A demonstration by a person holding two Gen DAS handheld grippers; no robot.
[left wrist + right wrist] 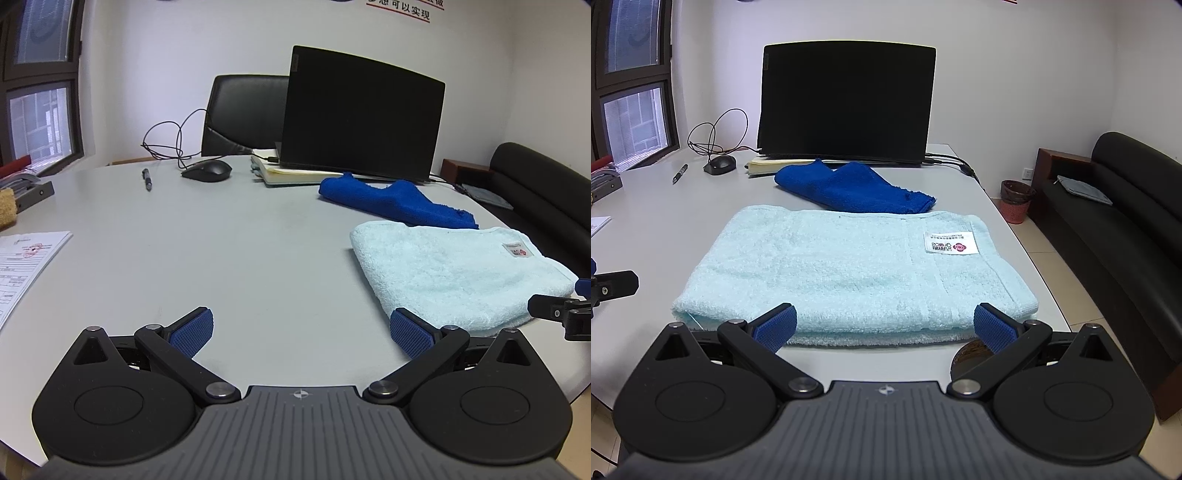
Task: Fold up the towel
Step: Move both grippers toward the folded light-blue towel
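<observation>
A light blue towel [849, 269] lies folded flat on the grey table [657, 221], with a white label [951, 247] near its right end. It also shows in the left wrist view [454, 273] at the right. My right gripper [884, 328] is open and empty, just in front of the towel's near edge. My left gripper [301, 332] is open and empty over bare table [221, 258], left of the towel. The right gripper's finger tip [554, 310] shows at the right edge of the left wrist view.
A dark blue cloth [853, 188] lies behind the towel. A black laptop [846, 103] stands on a notebook at the back, with a mouse [719, 164], cable and pen [679, 173] to its left. Papers [26, 262] lie at left. A black sofa [1126, 221] and bin [1015, 201] are right.
</observation>
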